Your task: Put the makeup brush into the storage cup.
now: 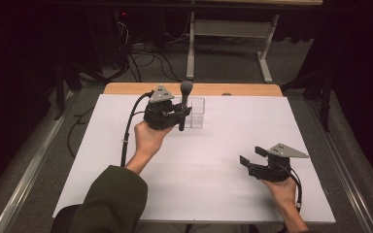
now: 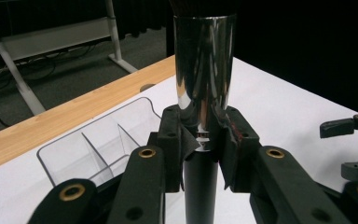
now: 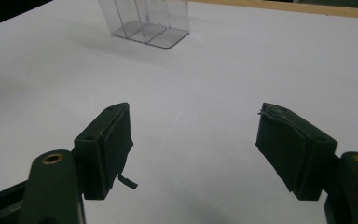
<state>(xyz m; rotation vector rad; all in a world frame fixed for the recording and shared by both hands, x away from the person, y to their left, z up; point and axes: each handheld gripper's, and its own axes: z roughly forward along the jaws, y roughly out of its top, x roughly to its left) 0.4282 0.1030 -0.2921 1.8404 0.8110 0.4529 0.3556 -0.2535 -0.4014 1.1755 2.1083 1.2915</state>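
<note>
Brush (image 2: 204, 79) in left gripper (image 2: 204, 149) (seemingly upright)

The left gripper (image 1: 178, 112) holds a brush (image 1: 184, 104) upright, its jaws closed on the dark handle and the rounded grey head on top. The brush stands at the near left side of a clear organiser (image 1: 196, 112), which sits near the far edge of the white table (image 1: 199, 165). The right gripper (image 1: 250, 156) rests well apart at the near right, jaws apart with nothing between them.
</note>
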